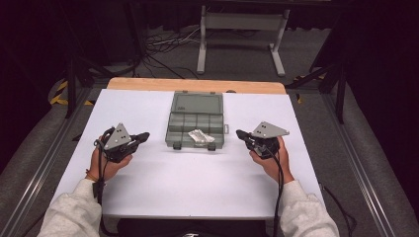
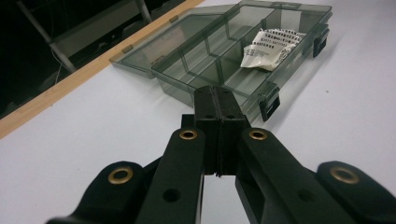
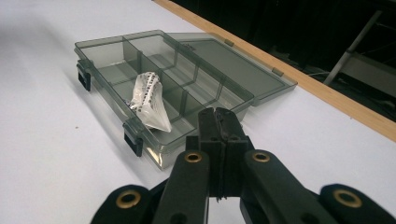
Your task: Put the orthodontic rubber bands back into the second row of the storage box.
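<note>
Closed jaws of both grippers flank the open organizer box (image 1: 195,120), apart.

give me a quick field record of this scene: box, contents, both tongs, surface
box: smoky grey clear plastic compartment box, lid open and lying flat behind it
contents: crumpled white printed packet in a front compartment
left tongs: shut, empty, left of the box, apart from it
right tongs: shut, empty, right of the box, apart from it
surface: white table top, wooden strip along the far edge
</note>
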### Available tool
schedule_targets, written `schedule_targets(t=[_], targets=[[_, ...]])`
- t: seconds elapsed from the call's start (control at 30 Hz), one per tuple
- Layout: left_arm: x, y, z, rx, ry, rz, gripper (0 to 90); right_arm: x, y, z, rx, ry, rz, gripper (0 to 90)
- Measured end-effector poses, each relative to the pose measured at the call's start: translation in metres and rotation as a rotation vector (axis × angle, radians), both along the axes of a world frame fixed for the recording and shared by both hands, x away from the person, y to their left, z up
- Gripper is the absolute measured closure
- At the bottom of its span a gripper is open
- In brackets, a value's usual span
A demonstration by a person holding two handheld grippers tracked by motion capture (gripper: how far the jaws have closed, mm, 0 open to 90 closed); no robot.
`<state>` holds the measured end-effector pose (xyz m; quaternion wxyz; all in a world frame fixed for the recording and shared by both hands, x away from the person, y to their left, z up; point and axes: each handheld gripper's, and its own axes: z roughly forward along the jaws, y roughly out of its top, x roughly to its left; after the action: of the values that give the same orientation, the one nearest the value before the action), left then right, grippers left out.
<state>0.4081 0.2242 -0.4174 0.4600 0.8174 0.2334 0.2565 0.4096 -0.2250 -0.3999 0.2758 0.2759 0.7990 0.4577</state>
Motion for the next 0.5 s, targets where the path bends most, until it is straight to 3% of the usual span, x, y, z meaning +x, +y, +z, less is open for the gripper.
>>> schedule_targets(t=[0.33,0.5], targets=[[0.016,-0.002,-0.007,0.01,0.029,0.008,90.0,0.016,-0.007,-0.01,0.015,0.057,-0.055,90.0],[0.025,-0.004,-0.008,0.017,0.046,0.012,90.0,0.026,-0.006,-0.014,-0.027,0.102,-0.092,90.0]])
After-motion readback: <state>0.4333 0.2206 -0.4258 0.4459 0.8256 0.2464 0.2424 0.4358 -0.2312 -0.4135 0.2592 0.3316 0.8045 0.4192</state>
